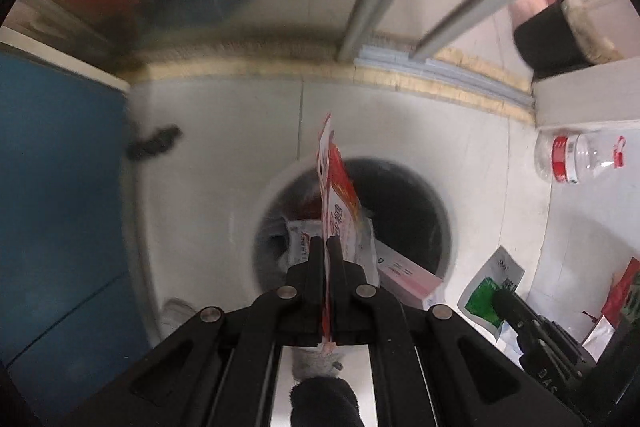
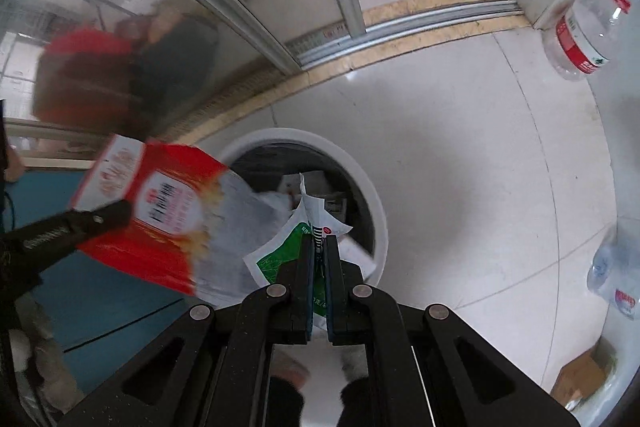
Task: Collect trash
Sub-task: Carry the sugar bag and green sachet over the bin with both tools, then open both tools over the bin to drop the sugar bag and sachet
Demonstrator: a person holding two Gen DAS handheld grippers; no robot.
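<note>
The white-rimmed bin sits at six o'clock below both tongs. Left gripper clamps a red packet; right gripper clamps a green-white sachet. Released off-centre, either light wrapper could flutter past the rim.

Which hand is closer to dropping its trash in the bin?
Probably the left. Its gripper holds the red packet right over the bin; the right gripper's green packet hangs near the rim.

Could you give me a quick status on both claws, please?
Left claw shut on red packet. Right claw shut on green packet. Both over bin. Nothing blocking.
</note>
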